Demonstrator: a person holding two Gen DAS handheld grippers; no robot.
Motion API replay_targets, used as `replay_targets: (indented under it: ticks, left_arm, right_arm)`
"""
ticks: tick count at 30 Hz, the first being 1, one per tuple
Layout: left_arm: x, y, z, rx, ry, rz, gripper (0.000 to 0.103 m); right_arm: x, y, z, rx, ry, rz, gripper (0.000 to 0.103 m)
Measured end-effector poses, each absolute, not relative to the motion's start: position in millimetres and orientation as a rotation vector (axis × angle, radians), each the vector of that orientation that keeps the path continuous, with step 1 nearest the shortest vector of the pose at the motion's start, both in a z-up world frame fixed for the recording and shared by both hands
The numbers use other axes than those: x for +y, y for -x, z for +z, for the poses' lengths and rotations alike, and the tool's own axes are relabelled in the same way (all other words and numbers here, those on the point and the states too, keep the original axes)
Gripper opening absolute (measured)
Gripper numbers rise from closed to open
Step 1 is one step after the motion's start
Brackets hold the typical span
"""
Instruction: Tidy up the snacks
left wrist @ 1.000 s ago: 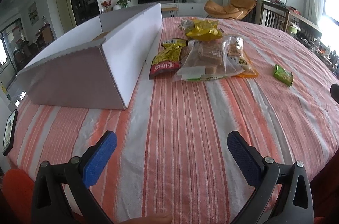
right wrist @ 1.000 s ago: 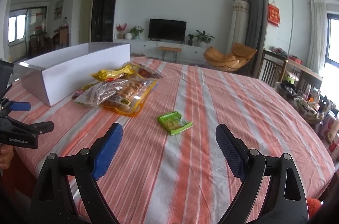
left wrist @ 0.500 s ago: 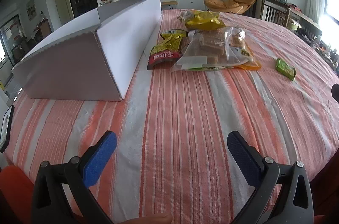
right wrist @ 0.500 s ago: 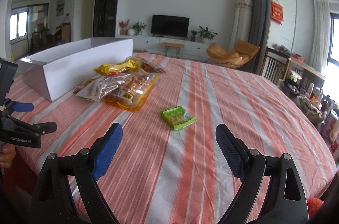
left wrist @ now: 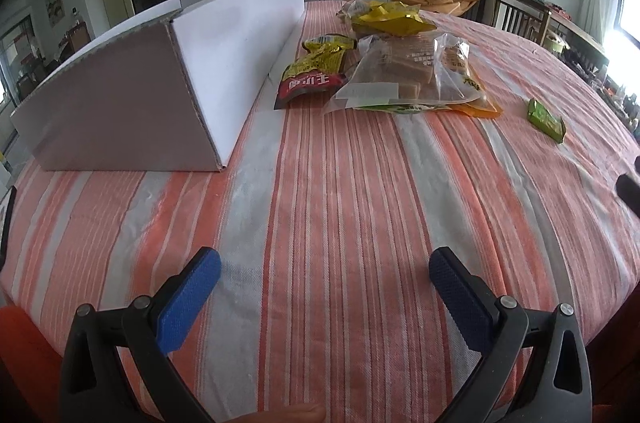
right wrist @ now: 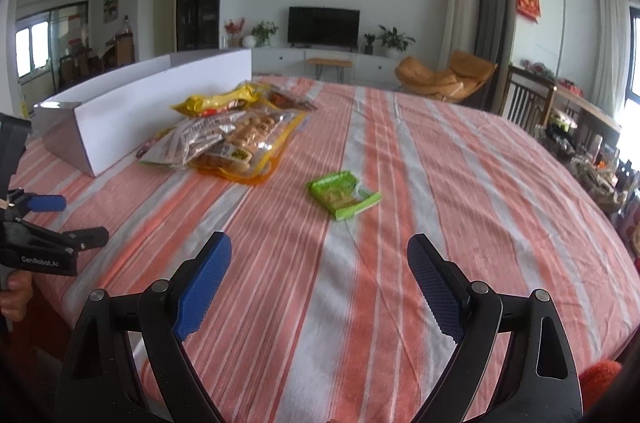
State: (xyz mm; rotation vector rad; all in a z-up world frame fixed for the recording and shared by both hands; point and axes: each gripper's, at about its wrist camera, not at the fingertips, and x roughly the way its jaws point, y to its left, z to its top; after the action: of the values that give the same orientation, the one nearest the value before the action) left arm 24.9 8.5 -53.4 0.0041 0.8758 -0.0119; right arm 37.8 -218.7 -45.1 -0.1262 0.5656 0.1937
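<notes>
White box [left wrist: 236, 35], one green packet [right wrist: 340, 193], two empty claws.

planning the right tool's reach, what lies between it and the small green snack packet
Only bare striped tablecloth. In the right wrist view the green snack packet lies alone, straight ahead of the open right tool, apart from the other snacks.

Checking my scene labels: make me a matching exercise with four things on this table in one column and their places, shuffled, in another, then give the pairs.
Things:
1. white box
2. small green packet
3. red and yellow packet
4. clear bag of brown squares

Places:
A. alone on the cloth, apart from the pile
B. left side of the table
C. resting on the orange-edged bag
D. lying beside the box wall

Pairs: 1-B, 2-A, 3-D, 4-C
</notes>
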Motion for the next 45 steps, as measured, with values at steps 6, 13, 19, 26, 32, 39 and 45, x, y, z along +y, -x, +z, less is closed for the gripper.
replay_targets:
  ticks: [6, 13, 19, 26, 32, 39, 45]
  left_arm:
    - [8.6, -25.5, -54.1, 0.872, -0.001, -0.02, 0.103]
    - [8.3, -25.4, -54.1, 0.873, -0.001, -0.02, 0.103]
    - [7.3, -25.9, -54.3, 0.868, 0.0, -0.019, 0.103]
    - [7.1, -25.6, -54.7, 0.87, 0.0, -0.02, 0.103]
    - [7.6, -26.6, -54.7, 0.877, -0.007, -0.032, 0.103]
    - [8.3, -30.2, -53.6, 0.895, -0.011, -0.043, 0.103]
    - [8.4, -31.6, -53.3, 0.894, -0.011, -0.043, 0.103]
  right_arm:
    - [-221.2, -44.4, -56.8, 0.623, 0.103, 0.194, 0.092]
    - [-218.4, -46.9, -64.8, 0.658, 0.109, 0.201, 0.092]
    - [-219.4, -50.3, -70.3, 0.687, 0.108, 0.198, 0.092]
    - [-223.6, -55.4, -77.8, 0.727, 0.095, 0.19, 0.092]
    - [-223.4, -58.8, -83.2, 0.754, 0.089, 0.189, 0.092]
    - [-223.5, -57.9, -83.8, 0.748, 0.083, 0.194, 0.092]
    - [-224.5, -56.9, -84.4, 0.741, 0.077, 0.196, 0.092]
